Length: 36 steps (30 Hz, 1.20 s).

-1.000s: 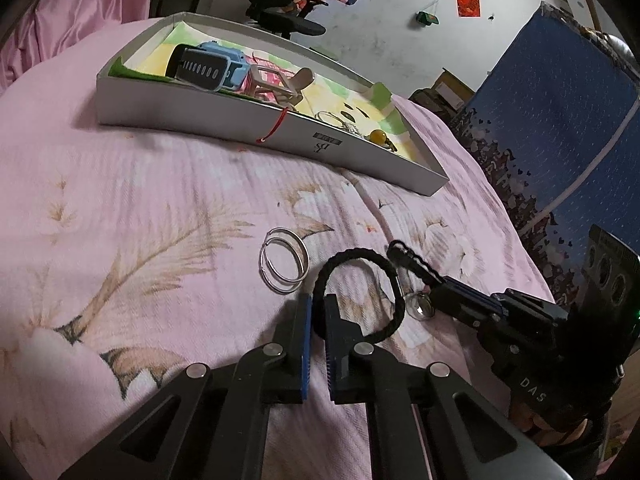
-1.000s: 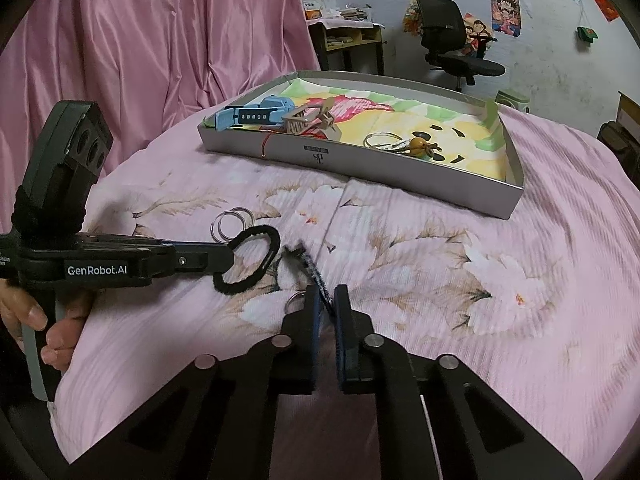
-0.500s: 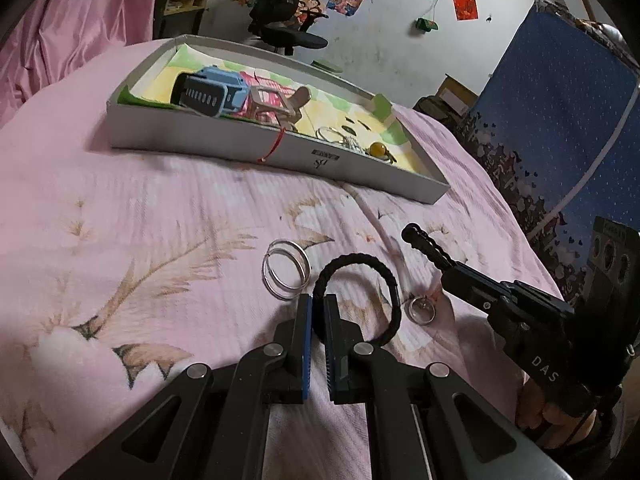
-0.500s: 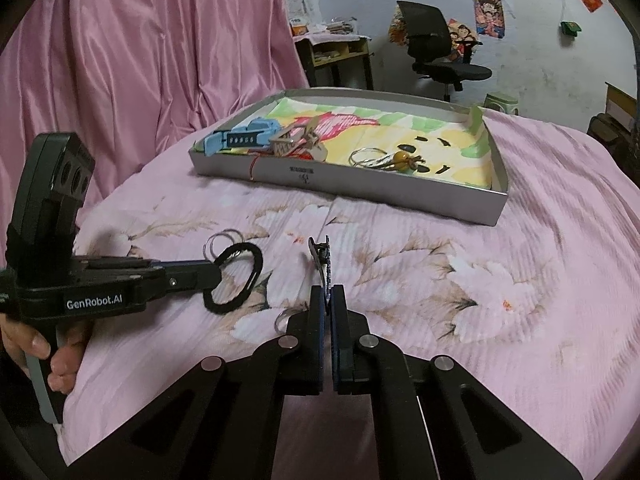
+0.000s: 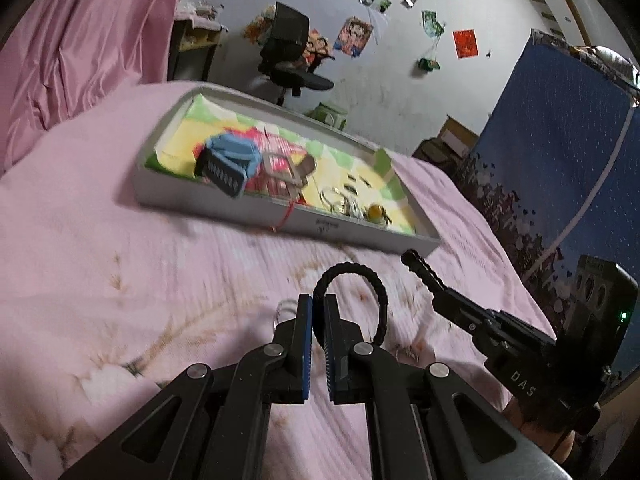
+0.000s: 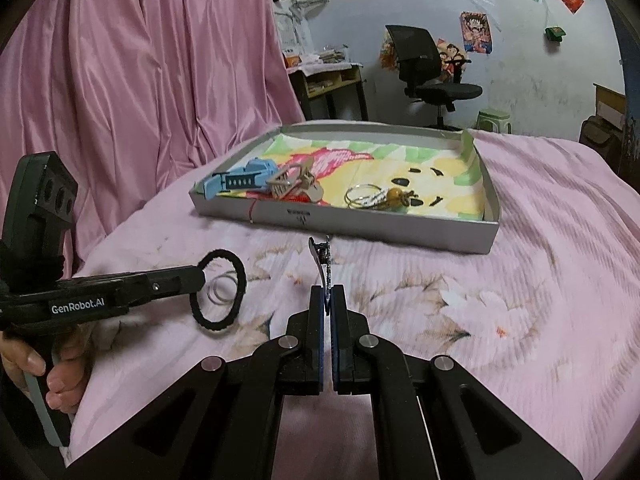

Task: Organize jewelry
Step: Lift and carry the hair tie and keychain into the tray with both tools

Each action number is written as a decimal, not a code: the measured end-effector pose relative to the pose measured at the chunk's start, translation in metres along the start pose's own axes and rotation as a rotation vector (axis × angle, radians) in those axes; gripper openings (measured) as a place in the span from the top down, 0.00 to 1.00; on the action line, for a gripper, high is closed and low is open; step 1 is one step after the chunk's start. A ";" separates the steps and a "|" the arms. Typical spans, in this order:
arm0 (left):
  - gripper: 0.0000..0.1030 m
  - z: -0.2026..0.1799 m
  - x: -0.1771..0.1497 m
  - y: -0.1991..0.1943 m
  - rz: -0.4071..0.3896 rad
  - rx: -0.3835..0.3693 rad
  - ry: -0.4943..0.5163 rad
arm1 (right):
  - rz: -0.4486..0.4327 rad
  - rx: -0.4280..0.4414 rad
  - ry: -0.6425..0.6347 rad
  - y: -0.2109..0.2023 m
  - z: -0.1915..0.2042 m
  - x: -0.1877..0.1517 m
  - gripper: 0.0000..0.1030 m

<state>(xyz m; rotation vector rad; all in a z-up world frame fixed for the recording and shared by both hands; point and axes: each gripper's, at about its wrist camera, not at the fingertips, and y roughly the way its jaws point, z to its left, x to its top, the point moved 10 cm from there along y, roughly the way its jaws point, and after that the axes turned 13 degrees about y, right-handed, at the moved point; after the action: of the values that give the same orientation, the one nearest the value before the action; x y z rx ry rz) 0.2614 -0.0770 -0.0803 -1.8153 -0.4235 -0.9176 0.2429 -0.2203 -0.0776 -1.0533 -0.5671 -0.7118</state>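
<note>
A pink bedspread [image 6: 520, 280] lies bare at 3 o'clock of the right gripper [image 6: 329, 292]. One grey tray [image 6: 380, 228] at 12 o'clock holds a blue watch [image 6: 240, 179], two rings and a clip. The left gripper [image 6: 200, 276], marked "GenRobot.AI", is clamped on one black hair tie [image 6: 218, 292] above two silver hoops [image 6: 222, 289]. The right gripper's jaws pinch one dark hair clip [image 6: 325, 260].

Pink bedsheet [image 6: 540, 280] with pale flower pattern, grey tray [image 6: 400, 236] lined in yellow, green and red cartoon print, light blue watch [image 6: 240, 178], black braided hair tie [image 5: 360, 280], silver rings [image 6: 222, 290], glossy pink curtain [image 6: 140, 80], dark blue dotted fabric [image 5: 560, 152], black office chair [image 6: 432, 76].
</note>
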 end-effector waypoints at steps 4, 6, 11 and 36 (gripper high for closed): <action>0.94 0.008 0.019 -0.007 -0.044 0.035 0.003 | -0.028 0.008 0.012 0.003 0.002 0.008 0.97; 0.94 0.015 0.030 -0.011 -0.069 0.060 0.006 | -0.036 0.011 0.016 0.005 0.004 0.012 0.97; 0.94 0.043 0.059 -0.020 -0.125 0.128 -0.024 | -0.055 0.018 0.013 0.018 0.011 0.027 0.97; 0.94 0.122 0.075 0.030 -0.045 0.255 -0.138 | 0.003 -0.065 -0.005 0.090 0.019 0.059 0.97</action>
<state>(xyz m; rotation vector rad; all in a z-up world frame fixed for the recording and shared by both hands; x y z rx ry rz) 0.3773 0.0108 -0.0666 -1.6451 -0.6415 -0.7347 0.3479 -0.1889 -0.0792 -1.1164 -0.5499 -0.7293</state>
